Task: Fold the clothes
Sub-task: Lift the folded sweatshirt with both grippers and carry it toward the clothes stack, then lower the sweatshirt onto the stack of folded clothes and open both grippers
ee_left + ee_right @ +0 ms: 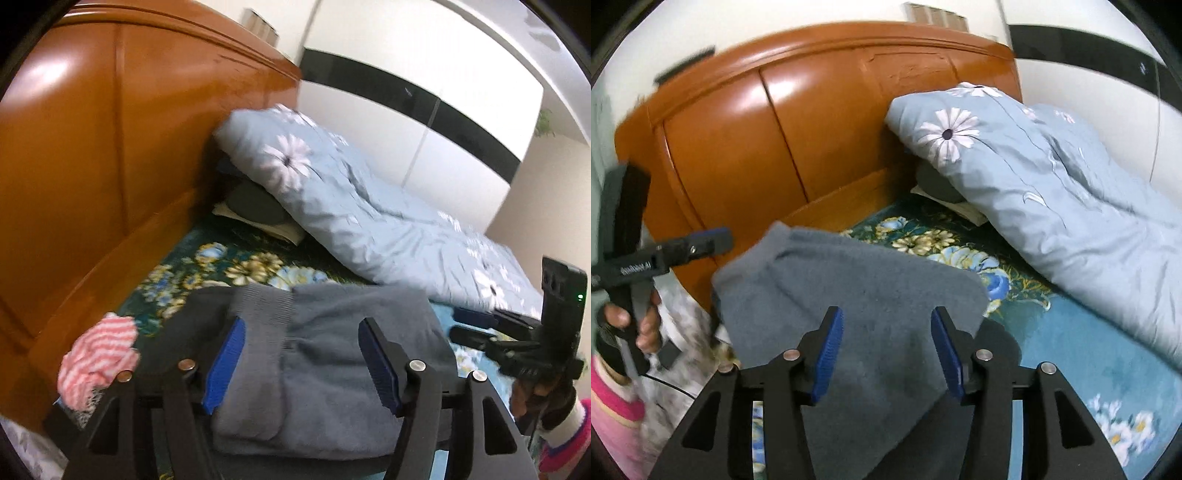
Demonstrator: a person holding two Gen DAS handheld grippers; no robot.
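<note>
A folded grey fleece garment (325,369) lies on the floral bed sheet (229,266), its ribbed hem towards the headboard. My left gripper (301,328) hovers over it, open, blue pads wide apart and clear of the cloth. In the right wrist view the same grey garment (871,280) fills the middle, one corner lifted off the bed. My right gripper (886,317) is open above it, with nothing pinched. The right gripper (461,326) also shows at the right edge of the left wrist view, held by a hand in a pink sleeve.
A pink-and-white striped cloth (98,350) lies bunched left of the garment. A glossy wooden headboard (92,147) stands behind. A light blue flowered quilt (351,206) is heaped on the right over a dark pillow (255,203). A white wardrobe stands beyond the bed.
</note>
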